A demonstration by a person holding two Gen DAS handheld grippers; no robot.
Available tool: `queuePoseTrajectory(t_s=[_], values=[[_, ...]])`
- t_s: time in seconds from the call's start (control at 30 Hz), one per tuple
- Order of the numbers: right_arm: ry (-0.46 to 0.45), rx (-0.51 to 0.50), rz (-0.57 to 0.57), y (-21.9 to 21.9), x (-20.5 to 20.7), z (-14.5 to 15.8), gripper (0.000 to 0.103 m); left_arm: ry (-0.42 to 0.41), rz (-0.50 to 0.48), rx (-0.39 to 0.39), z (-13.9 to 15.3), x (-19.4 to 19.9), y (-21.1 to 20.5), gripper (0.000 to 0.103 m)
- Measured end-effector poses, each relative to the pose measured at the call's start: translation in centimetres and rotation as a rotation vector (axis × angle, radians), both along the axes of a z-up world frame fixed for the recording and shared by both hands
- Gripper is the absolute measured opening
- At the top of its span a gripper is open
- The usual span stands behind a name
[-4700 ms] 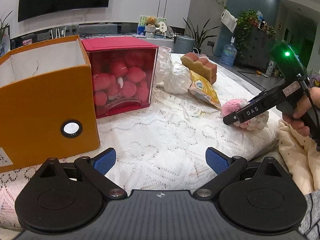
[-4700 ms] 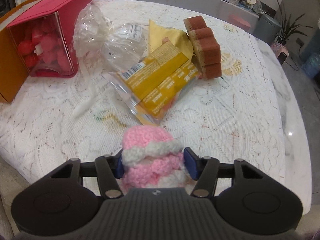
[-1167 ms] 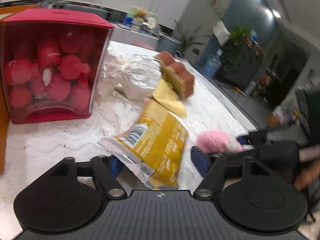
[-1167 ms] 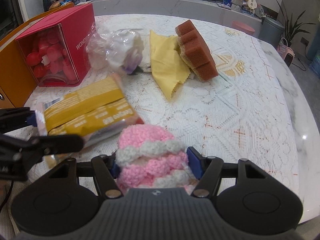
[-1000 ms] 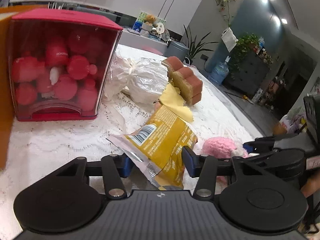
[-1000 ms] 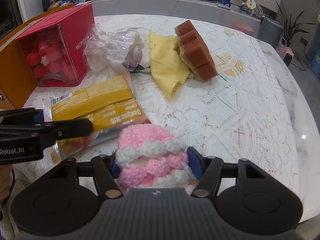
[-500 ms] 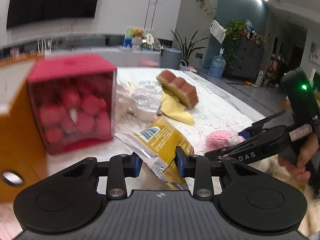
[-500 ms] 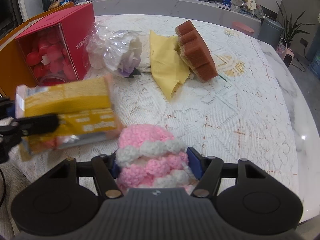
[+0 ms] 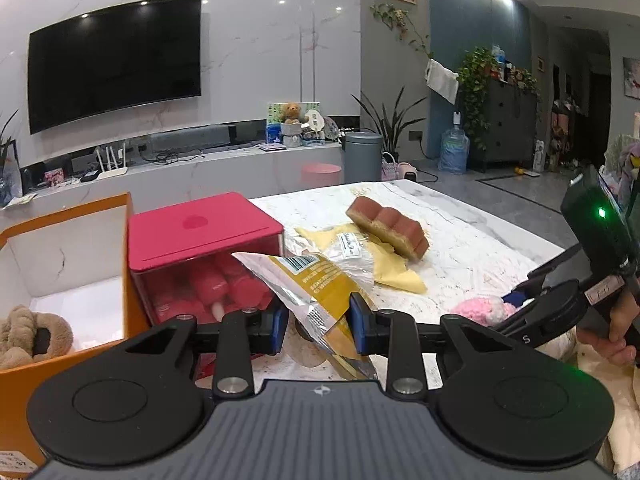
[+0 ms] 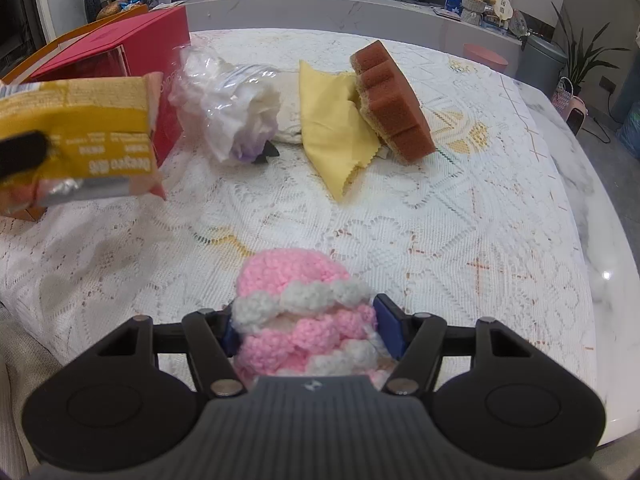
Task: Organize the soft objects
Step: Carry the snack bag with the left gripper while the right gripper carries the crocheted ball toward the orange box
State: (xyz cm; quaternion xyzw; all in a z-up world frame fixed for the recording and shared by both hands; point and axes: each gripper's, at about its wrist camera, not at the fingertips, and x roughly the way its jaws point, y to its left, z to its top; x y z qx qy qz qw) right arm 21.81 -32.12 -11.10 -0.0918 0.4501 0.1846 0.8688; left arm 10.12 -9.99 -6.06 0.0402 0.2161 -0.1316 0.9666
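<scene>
My left gripper [image 9: 319, 326] is shut on a yellow snack packet [image 9: 316, 288] and holds it in the air above the table; the packet also shows at the left of the right wrist view [image 10: 80, 136]. My right gripper [image 10: 306, 330] is shut on a pink and white crocheted ball [image 10: 300, 316], low over the lace tablecloth [image 10: 440, 220]; the ball also shows in the left wrist view [image 9: 480, 310]. An open orange box [image 9: 60, 280] at the left holds a brown plush item [image 9: 28, 330].
A red box of pink balls [image 9: 204, 268] stands beside the orange box. A clear plastic bag [image 10: 232, 108], a yellow cloth [image 10: 332, 128] and a brown sponge [image 10: 392, 108] lie mid-table. The table's right edge [image 10: 600, 280] is bare marble.
My left gripper closed on the yellow packet, lifted it off the table and carried it left towards the boxes. My right gripper has stayed still with the pink ball.
</scene>
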Motion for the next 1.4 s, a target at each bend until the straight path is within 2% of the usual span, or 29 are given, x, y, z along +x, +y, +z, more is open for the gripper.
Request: queuePoseTrajectory(t_s=[0.1, 0.2, 0.43, 0.67, 0.9, 1.2, 1.4], values=[[0.001, 0.000, 0.007, 0.0, 0.0, 0.0, 0.060, 0.008, 0.015, -0.017, 0.1, 0.0, 0.3, 0.036], [-0.014, -0.018, 0.012, 0.1, -0.4, 0.2, 0.052, 0.025, 0.025, -0.035, 0.4, 0.1, 0.7, 0.035], [-0.093, -0.054, 0.006, 1.2, -2.3, 1.8, 0.029, -0.012, 0.031, -0.073, 2.0, -0.3, 1.0, 0.035], [-0.149, 0.045, -0.051, 1.1, -3.6, 5.3, 0.029, -0.070, 0.030, -0.123, 4.4, -0.7, 1.8, 0.034], [-0.240, 0.170, -0.066, 2.2, -6.0, 10.3, 0.029, -0.125, 0.042, -0.179, 7.2, -1.3, 4.3, 0.034], [-0.358, 0.270, -0.046, 6.4, -8.8, 15.4, 0.029, -0.198, 0.113, -0.217, 10.2, -2.9, 9.4, 0.034], [-0.398, 0.305, 0.025, 10.3, -9.0, 17.6, 0.029, -0.210, 0.190, -0.240, 11.1, -3.5, 13.7, 0.034]])
